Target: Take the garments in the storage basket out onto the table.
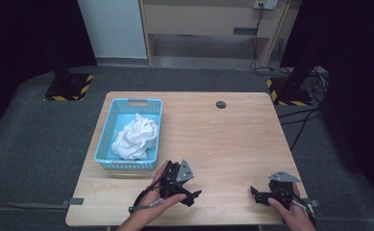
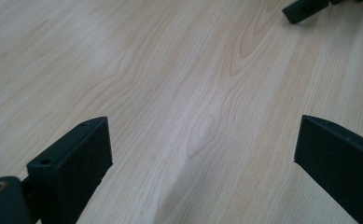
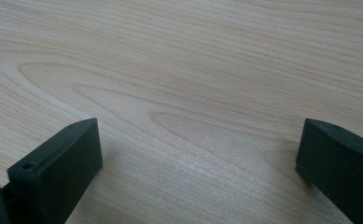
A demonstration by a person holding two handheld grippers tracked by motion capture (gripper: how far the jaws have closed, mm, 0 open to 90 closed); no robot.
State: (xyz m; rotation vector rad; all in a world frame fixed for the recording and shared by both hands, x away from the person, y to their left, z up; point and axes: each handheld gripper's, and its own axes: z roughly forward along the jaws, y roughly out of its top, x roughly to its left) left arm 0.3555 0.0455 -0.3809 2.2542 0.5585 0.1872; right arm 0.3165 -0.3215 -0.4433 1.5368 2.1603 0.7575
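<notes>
A light blue plastic basket (image 1: 105,137) stands on the left part of the wooden table (image 1: 223,139), and a crumpled white cloth (image 1: 135,136) lies inside it. My left gripper (image 1: 193,196) (image 2: 202,126) rests low near the table's front edge, just right of the basket's near corner. Its jaws are spread wide over bare wood. My right gripper (image 1: 254,195) (image 3: 198,126) sits near the front right corner, pointing left toward the other one, also open with nothing between its jaws. In the left gripper view, a jaw tip of the right gripper (image 2: 305,9) shows at the top right.
A dark round cable grommet (image 1: 221,104) is set into the far side of the table. Beyond the table are grey carpet, two stand bases with yellow-black tape (image 1: 69,86) (image 1: 290,91), loose cables and a wooden cabinet (image 1: 208,19).
</notes>
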